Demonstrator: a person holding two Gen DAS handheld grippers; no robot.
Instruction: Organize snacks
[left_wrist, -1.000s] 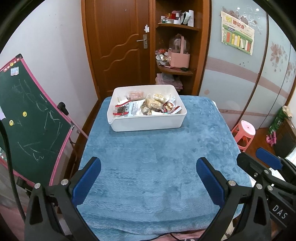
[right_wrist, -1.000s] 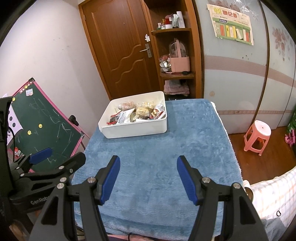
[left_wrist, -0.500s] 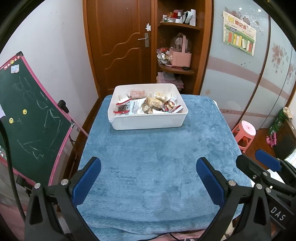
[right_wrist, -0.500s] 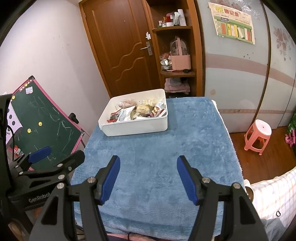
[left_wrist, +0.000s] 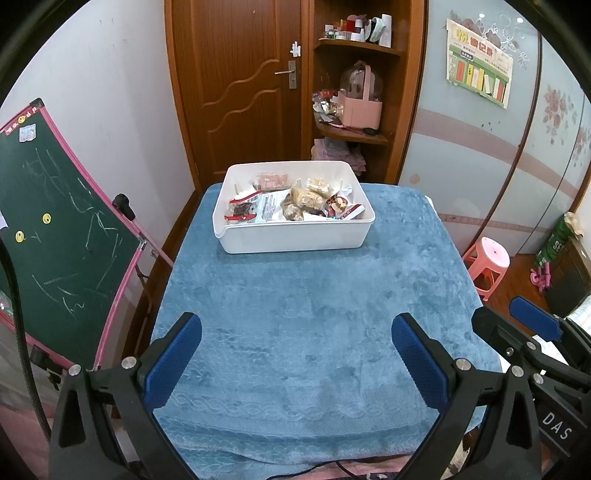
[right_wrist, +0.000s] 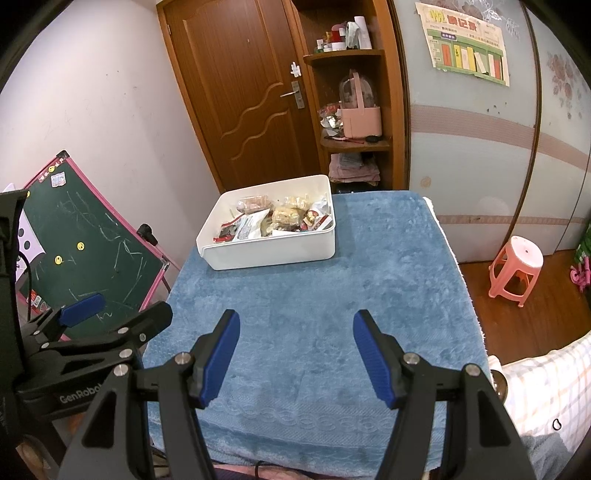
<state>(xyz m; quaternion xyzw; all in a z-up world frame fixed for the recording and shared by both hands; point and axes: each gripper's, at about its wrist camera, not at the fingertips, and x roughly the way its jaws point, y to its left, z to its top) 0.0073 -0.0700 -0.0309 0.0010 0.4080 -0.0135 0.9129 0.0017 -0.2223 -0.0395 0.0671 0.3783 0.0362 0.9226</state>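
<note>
A green chalkboard leans left of the blue-clothed table; a pink stool stands right.

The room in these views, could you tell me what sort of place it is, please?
Probably a room in a home: a wooden door, corner shelves of household items, a child's chalkboard and a pink stool.

Left gripper hovering, tilting downward, jaws standing wide apart, nothing between. Right gripper beside it, same tilt, jaws parted, holding nothing.
</note>
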